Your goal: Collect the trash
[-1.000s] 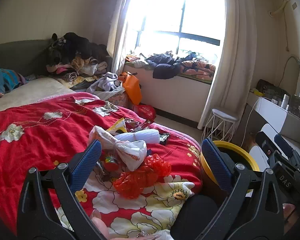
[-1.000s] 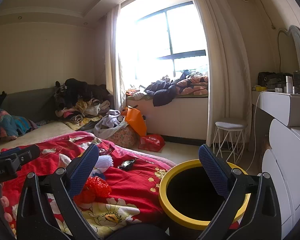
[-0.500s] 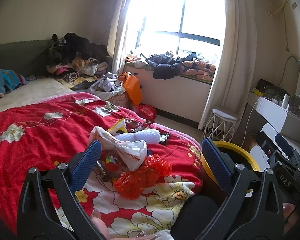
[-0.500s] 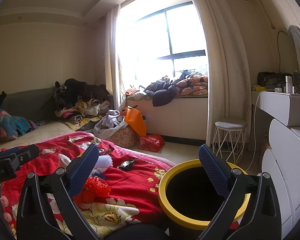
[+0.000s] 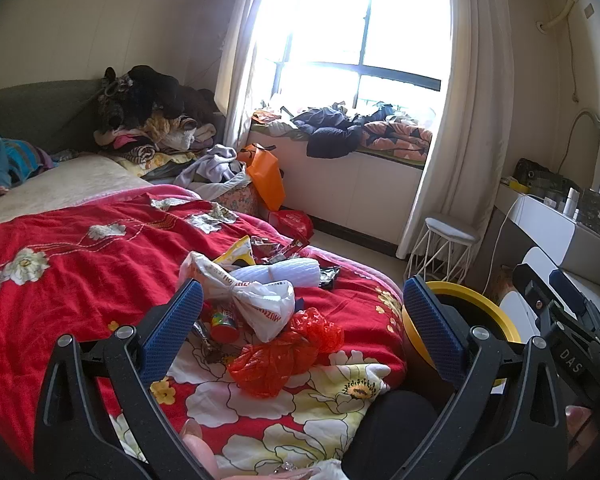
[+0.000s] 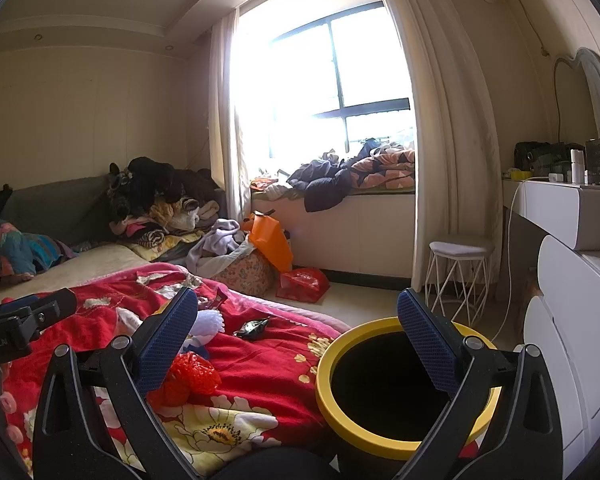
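Note:
A heap of trash lies on the red floral bedspread (image 5: 60, 280): a crumpled red plastic bag (image 5: 284, 352), a knotted white plastic bag (image 5: 252, 300), a red can (image 5: 222, 322), a white ribbed roll (image 5: 284, 274), a yellow wrapper (image 5: 240, 250) and a black wrapper (image 5: 329, 276). My left gripper (image 5: 302, 326) is open and empty, just short of the heap. My right gripper (image 6: 298, 338) is open and empty above the bed's edge. The yellow-rimmed black bin (image 6: 380, 376) stands beside the bed, below my right gripper; it also shows in the left wrist view (image 5: 480, 320).
Clothes are piled at the bed's far end (image 5: 148, 128) and on the window seat (image 5: 340, 132). An orange bag (image 5: 264, 180) and a red bag (image 5: 292, 222) lie on the floor. A white wire stool (image 5: 444, 252) and a white dresser (image 6: 568, 320) stand right.

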Demonstrator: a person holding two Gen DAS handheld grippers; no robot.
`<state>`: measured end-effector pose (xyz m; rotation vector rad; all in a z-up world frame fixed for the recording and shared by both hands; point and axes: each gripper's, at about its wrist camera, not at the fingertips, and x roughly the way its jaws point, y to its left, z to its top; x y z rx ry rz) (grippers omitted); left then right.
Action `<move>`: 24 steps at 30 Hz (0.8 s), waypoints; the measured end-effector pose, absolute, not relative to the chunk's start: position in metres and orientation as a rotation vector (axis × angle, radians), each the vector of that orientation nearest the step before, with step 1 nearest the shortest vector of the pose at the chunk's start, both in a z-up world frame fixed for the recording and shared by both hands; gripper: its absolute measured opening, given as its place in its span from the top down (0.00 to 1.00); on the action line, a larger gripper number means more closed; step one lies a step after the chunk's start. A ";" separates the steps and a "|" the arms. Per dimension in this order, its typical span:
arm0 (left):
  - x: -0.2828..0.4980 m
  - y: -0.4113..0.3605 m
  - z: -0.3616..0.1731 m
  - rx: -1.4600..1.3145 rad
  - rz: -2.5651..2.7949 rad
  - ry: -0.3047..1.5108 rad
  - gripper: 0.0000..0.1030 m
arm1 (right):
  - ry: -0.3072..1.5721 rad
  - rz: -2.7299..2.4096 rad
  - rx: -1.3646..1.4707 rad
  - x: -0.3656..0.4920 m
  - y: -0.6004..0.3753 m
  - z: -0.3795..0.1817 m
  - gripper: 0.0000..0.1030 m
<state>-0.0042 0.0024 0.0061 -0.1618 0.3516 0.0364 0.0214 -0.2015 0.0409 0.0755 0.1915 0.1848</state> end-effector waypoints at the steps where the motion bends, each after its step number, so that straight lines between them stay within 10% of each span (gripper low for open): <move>1: -0.004 0.003 0.006 -0.161 0.037 0.351 0.10 | 0.191 0.185 0.076 0.022 -0.202 0.041 0.06; 24: 0.008 -0.006 0.003 -0.154 0.025 0.357 0.10 | 0.207 0.157 0.084 0.033 -0.215 0.046 0.06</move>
